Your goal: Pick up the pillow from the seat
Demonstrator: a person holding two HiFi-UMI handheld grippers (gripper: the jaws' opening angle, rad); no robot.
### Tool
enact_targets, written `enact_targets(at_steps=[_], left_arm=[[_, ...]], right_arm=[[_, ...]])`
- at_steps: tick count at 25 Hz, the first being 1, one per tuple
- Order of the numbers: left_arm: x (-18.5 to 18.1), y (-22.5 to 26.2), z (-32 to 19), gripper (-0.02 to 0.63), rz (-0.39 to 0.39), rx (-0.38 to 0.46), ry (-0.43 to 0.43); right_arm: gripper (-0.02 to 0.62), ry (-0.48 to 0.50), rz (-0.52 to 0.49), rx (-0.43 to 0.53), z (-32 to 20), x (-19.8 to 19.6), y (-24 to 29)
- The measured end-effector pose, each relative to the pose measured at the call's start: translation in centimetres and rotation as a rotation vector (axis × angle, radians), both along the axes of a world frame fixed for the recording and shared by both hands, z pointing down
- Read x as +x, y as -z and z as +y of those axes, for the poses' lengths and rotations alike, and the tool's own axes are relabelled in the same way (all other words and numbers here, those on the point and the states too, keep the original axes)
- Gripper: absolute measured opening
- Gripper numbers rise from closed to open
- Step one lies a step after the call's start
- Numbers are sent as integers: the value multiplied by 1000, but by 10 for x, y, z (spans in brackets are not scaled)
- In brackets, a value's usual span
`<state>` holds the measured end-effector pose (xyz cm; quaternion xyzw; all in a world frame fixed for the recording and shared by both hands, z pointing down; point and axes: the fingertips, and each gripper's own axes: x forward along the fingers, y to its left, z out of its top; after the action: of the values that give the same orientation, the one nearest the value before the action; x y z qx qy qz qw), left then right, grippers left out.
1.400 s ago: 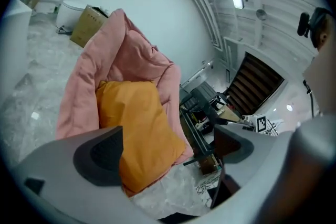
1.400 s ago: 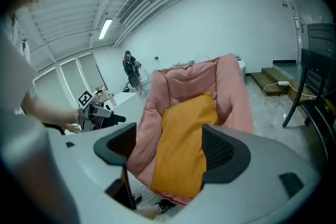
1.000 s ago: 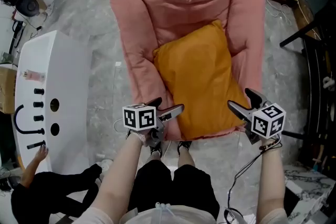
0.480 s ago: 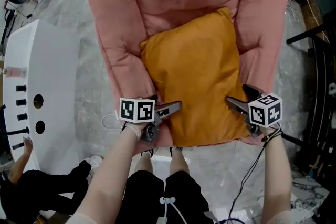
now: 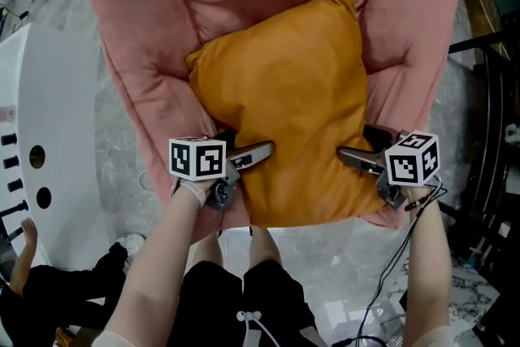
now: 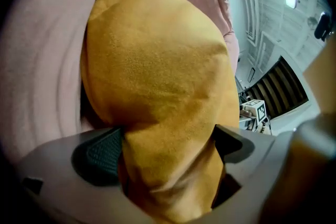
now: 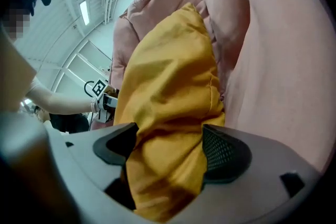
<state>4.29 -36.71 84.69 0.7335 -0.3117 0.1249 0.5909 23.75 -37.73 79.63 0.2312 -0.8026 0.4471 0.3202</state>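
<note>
The orange pillow (image 5: 280, 93) is lying in the middle of the frame on the seat of a pink armchair (image 5: 146, 36). One corner is pointing up toward the backrest and the lower edge is reaching the seat's front.

The left gripper (image 5: 256, 152) is gripping the pillow at its lower left edge. In the left gripper view its fingers (image 6: 100, 155) are pressing in on a bunched fold of orange fabric that is filling the gap between them. The right gripper (image 5: 348, 155) is gripping the lower right edge. The right gripper view shows its fingers (image 7: 223, 152) squeezing a gathered wad of the same fabric.

The armchair's padded arms are rising on both sides of the pillow, close against it. At the left edge of the frame a white panel with round holes (image 5: 49, 118) is standing over the grey marbled floor (image 5: 325, 256). Another person's hand (image 5: 28, 232) is showing near the panel's lower end.
</note>
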Motion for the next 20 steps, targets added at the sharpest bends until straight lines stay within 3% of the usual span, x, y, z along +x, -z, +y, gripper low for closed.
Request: enact_targets(at_steps=[7,13,16,20], left_arm=[[19,-15,-13,534,-24,55,3],[11,1,-13,287,-26,114,35],[8,16,-9,213,-31,146,56],[0,37,-7,178,-45,195,86]], right_arm=[[376,79,151,1,-4,-11,-38],[149,175,185,118,2,-21,-23],[103,178,163,146,7,-24,-9],[83,166,109,168,13,-33,12]])
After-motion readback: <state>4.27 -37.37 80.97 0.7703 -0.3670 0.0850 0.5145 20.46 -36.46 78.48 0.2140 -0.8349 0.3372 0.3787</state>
